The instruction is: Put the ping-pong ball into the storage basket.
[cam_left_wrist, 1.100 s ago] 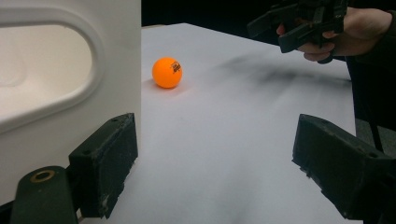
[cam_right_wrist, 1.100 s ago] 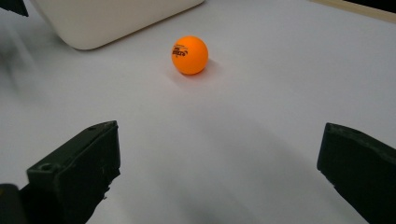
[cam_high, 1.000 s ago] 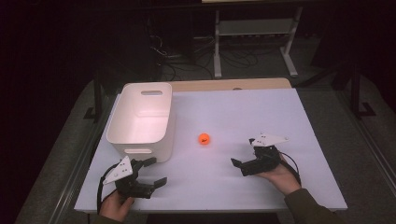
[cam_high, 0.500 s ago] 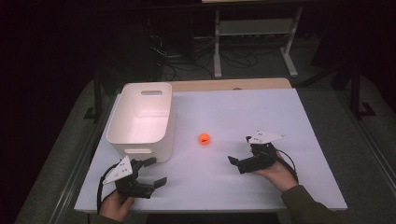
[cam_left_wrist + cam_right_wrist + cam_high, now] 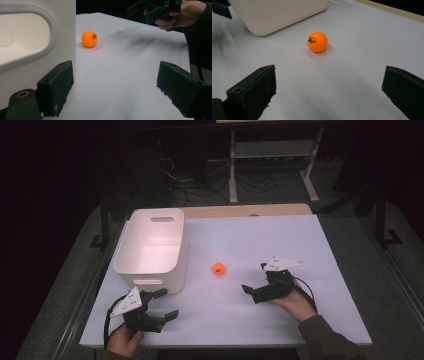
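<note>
High view shows me the big white table first, then the white bin at its left, then my two grippers, and last the little orange ball. The ball sits on the bare table, near the right side of the bin and apart from it, between the bin and my right gripper. I think my job now is to grab the ball with the right gripper, which is the closer one and points at it. Its jaws are spread wide and hold nothing. My left gripper waits near the front corner of the bin, and its jaws are spread wide and hold nothing too. To do this well, I would come in low and slow, so one jaw goes on each side of the ball. A bump could make it roll away. Then I would squeeze gently at its middle. The ball is round, so it has no long side and points no way. Its small dark print faces my right gripper.
</note>
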